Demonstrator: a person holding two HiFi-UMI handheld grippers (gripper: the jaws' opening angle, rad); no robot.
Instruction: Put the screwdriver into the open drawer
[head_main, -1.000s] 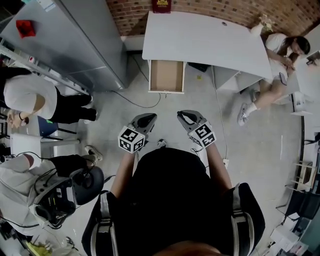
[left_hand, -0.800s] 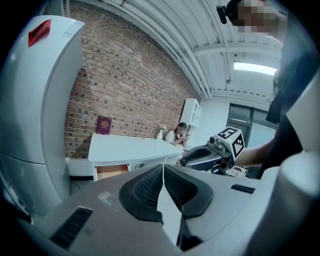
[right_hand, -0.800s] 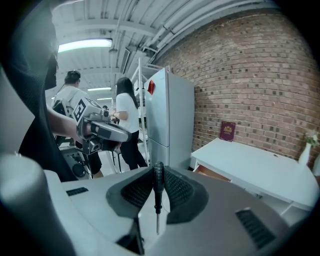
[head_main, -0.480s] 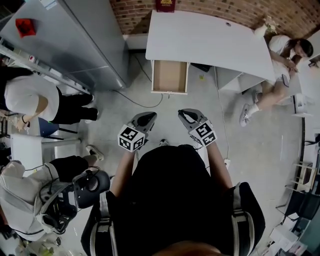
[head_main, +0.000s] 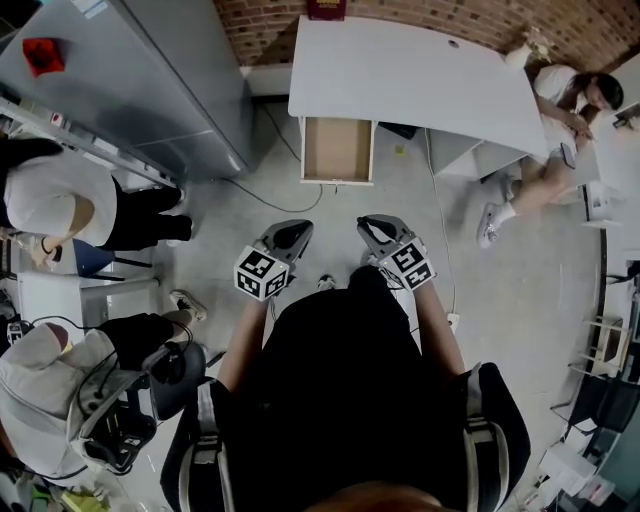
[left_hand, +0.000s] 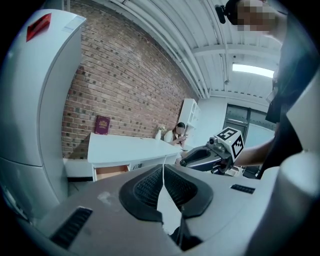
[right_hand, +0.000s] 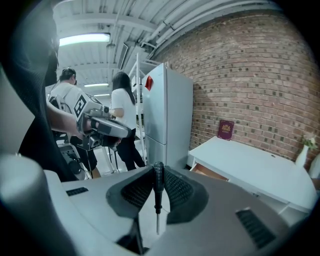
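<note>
Now: the screwdriver (right_hand: 158, 190) is carried in the right gripper (right_hand: 159, 175), well apart from the open drawer (head_main: 337, 150).
Right tongs: clamped on the screwdriver's black handle, which is pinched between the ribbed pads; the thin shaft is pointed back toward the gripper's own body.
Left tongs: the left gripper (left_hand: 163, 172) is shown with its jaws pressed together and nothing held between them; it is carried beside the right one, in front of the person's body.
Drawer: pulled out from under the left end of the white desk (head_main: 400, 70), which is set against a brick wall (head_main: 420, 15); its wooden inside is seen bare in the head view.
Gap: a stretch of grey floor (head_main: 400, 200) is left between both grippers and the drawer front.
Done: the tool is off any surface and in a grip that is judged secure.
Left to do: the approach to the desk, the lowering of the tool over the drawer and the release are all judged to be ahead, so the task is reckoned roughly half finished at best.
Surroundings: a tall grey fridge (head_main: 150, 90) is stood to the left of the desk; bystanders (head_main: 60, 205) are gathered at the left, and another person (head_main: 555, 130) is seated at the desk's right end, none of them in the line to the drawer.
</note>
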